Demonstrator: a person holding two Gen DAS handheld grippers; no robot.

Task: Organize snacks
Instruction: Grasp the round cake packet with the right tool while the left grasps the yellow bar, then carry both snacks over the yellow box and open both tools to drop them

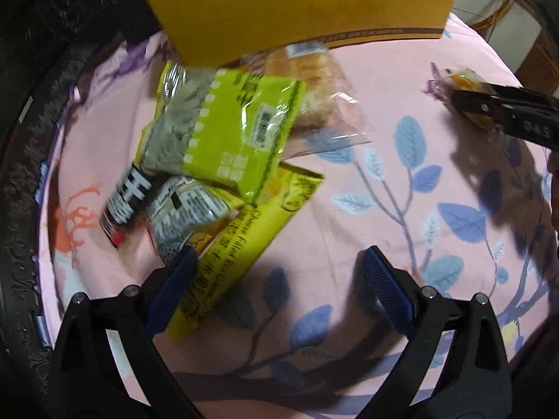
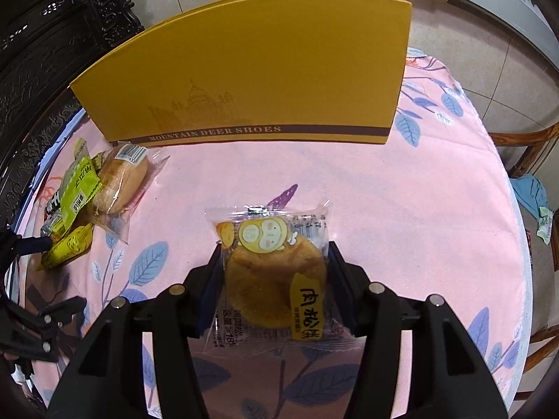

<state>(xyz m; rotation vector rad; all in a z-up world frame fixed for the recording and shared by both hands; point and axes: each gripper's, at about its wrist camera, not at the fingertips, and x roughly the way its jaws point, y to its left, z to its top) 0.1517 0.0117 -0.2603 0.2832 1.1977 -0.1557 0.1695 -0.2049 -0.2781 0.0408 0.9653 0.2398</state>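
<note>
Right gripper: jaws clamp the clear-wrapped round golden pastry. Left gripper: jaws wide open, empty, beside the long yellow cracker packet on the pink leaf-print worktop.

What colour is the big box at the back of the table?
The box is mustard yellow with a brown stripe near its base; the right wrist view shows it best.

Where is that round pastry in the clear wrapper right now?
In the right wrist view the wrapped round pastry sits between the fingers of the right gripper, over the pink leaf-print cloth, in front of the yellow shoe box.
</note>
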